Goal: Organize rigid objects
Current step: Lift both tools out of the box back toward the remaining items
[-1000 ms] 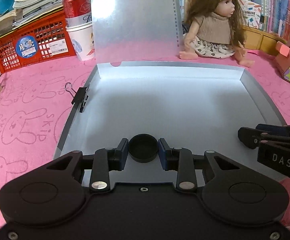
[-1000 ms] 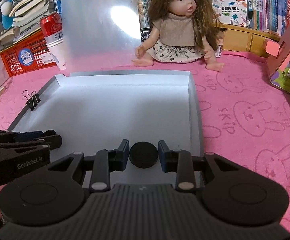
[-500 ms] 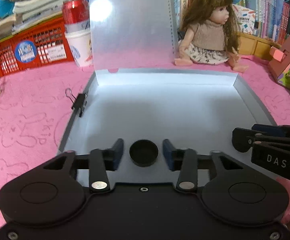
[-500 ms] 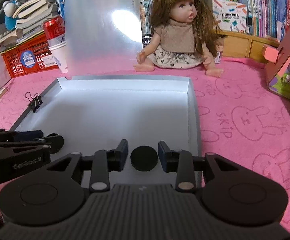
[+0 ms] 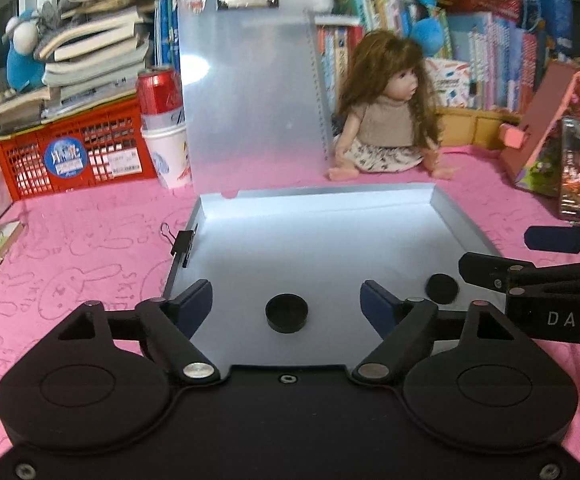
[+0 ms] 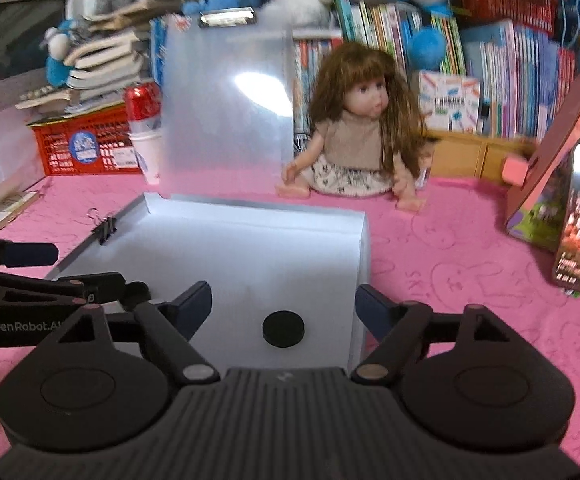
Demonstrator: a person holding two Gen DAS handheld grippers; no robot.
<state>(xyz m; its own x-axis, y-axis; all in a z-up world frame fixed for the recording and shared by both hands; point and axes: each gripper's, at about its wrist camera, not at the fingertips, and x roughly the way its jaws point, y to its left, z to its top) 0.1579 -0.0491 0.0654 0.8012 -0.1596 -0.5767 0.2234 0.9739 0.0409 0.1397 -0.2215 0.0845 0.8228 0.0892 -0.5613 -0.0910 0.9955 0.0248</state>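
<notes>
Left gripper (image 5: 286, 306) jaws just opened wide, clear of black cap (image 5: 286, 313) lying in grey tray (image 5: 465, 226), right gripper (image 6: 284, 306) likewise spread, black disc (image 6: 283, 328) lying free on tray floor between its fingers.
</notes>
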